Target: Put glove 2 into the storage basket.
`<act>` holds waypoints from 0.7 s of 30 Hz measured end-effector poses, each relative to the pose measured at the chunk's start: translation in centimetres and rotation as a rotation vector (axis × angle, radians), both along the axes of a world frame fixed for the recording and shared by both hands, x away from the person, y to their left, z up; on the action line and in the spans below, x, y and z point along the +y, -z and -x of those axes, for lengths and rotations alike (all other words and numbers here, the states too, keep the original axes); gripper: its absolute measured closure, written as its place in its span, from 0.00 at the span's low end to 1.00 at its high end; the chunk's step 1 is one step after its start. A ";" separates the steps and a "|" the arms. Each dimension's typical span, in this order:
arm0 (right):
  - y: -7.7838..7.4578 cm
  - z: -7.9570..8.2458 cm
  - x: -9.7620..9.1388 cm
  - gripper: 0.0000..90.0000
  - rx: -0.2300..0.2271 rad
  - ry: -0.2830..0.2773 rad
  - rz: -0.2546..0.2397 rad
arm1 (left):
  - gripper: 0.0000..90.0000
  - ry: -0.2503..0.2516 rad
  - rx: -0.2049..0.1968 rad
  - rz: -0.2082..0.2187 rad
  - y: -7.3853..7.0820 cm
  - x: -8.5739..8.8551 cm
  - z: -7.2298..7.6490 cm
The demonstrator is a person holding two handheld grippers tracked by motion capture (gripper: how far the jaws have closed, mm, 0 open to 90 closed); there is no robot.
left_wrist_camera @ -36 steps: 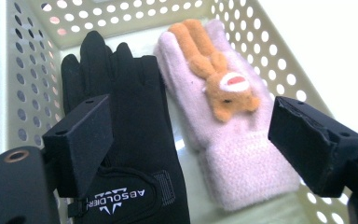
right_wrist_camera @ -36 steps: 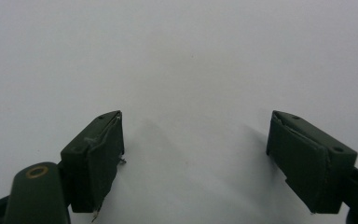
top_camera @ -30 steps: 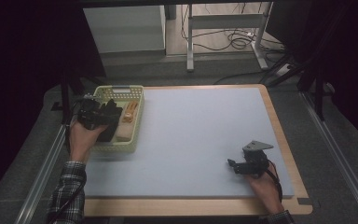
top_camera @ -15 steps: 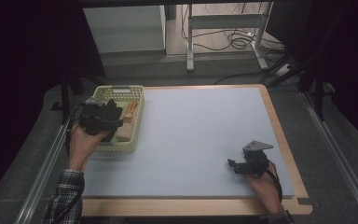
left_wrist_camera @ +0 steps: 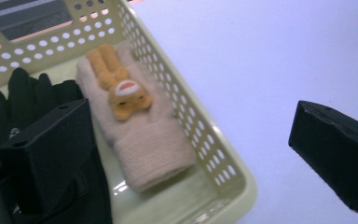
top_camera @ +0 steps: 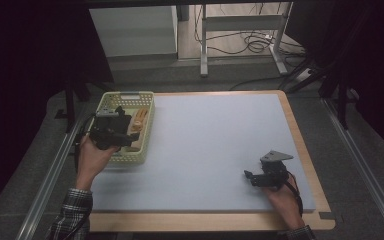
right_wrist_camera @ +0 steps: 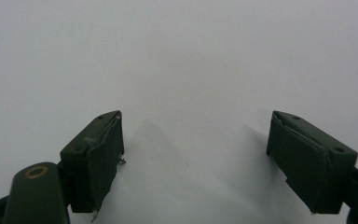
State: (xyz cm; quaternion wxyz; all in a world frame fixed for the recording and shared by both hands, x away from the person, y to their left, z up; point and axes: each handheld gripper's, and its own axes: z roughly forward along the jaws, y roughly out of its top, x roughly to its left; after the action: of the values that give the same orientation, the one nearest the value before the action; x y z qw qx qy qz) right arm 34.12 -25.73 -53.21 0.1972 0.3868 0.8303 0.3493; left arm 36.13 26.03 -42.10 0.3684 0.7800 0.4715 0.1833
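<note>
A pale pink glove with an orange animal face lies flat in the yellow basket at the table's left edge, cuff toward the near wall, with a black glove just beside it. The left gripper hangs over the basket; its jaws have just been opening and stand wide apart with nothing pinched between them. Well apart, near the table's right front corner, the right gripper rests low over the bare surface, jaws spread and empty.
</note>
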 end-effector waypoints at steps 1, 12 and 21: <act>0.0 0.0 0.0 0.20 0.000 0.000 0.000 | 0.01 0.004 -0.002 -0.002 0.0 -0.2 0.1; 0.0 0.0 0.0 0.20 0.001 0.001 0.000 | 0.01 0.047 -0.018 -0.017 0.1 -2.0 1.0; 0.0 0.0 0.0 0.20 0.001 0.001 -0.001 | 0.01 0.082 -0.023 -0.018 0.9 -3.5 1.4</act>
State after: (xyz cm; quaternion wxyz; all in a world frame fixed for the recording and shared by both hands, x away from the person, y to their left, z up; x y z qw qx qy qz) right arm 34.11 -25.72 -53.19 0.1967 0.3876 0.8301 0.3492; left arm 34.75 22.55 -42.98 0.3741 0.7997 0.4333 0.1810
